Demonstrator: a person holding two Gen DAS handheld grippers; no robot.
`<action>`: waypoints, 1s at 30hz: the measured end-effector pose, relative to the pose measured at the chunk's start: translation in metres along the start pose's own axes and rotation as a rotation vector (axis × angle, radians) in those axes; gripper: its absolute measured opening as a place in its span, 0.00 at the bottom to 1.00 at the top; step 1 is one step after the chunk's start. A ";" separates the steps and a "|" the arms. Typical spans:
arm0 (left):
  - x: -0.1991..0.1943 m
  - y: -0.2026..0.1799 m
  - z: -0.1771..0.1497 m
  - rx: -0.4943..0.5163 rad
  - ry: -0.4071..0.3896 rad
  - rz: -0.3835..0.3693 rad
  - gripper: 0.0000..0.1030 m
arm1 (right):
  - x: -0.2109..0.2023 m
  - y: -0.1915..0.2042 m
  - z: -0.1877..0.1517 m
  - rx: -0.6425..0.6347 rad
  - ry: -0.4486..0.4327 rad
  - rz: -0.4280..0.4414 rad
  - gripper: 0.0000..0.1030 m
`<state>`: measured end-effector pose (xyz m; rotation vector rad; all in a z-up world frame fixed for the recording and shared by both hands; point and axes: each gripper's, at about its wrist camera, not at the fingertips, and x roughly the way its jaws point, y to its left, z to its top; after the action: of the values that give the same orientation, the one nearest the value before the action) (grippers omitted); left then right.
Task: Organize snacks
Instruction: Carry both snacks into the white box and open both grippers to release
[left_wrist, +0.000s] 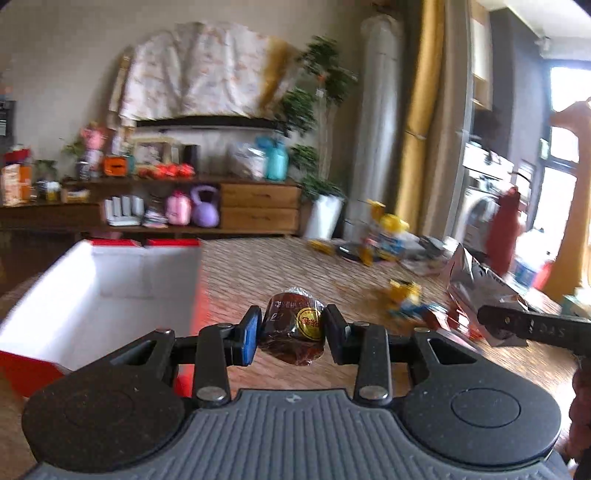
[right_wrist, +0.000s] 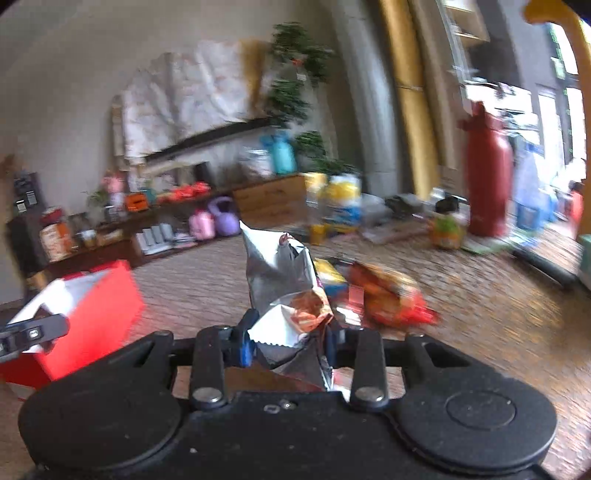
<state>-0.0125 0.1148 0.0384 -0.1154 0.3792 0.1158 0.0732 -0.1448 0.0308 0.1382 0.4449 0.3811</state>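
Here, crinkled silver foil bag (right_wrist: 280, 280) in right gripper (right_wrist: 290, 341) — glossy round brown snack (left_wrist: 291, 326) in left gripper (left_wrist: 291, 334).

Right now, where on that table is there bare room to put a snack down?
The woven tabletop is bare between the red box and the loose snack pile. The box's white inside looks empty too. The far right, round the red bottle, is crowded.

Your left gripper (left_wrist: 291, 334): matte black body, speckled; two round discs flanked ribbed grey centre plate bearing small emblem. Silver rivets capped both linkage arms. One finger pad (left_wrist: 250, 334) was blue, other dark. Your right gripper (right_wrist: 288, 341): same black build, smooth centre, two small silver fittings, blue pad edge showed.
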 end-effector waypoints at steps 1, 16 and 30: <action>-0.001 0.009 0.004 -0.006 -0.006 0.021 0.35 | 0.005 0.009 0.003 -0.008 0.004 0.027 0.33; 0.022 0.142 0.025 -0.071 0.017 0.274 0.35 | 0.096 0.204 0.041 -0.178 0.093 0.418 0.33; 0.050 0.180 0.003 -0.108 0.117 0.253 0.35 | 0.138 0.268 0.026 -0.270 0.191 0.377 0.30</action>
<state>0.0104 0.2969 0.0063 -0.1807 0.5036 0.3813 0.1115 0.1541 0.0567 -0.0805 0.5520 0.8253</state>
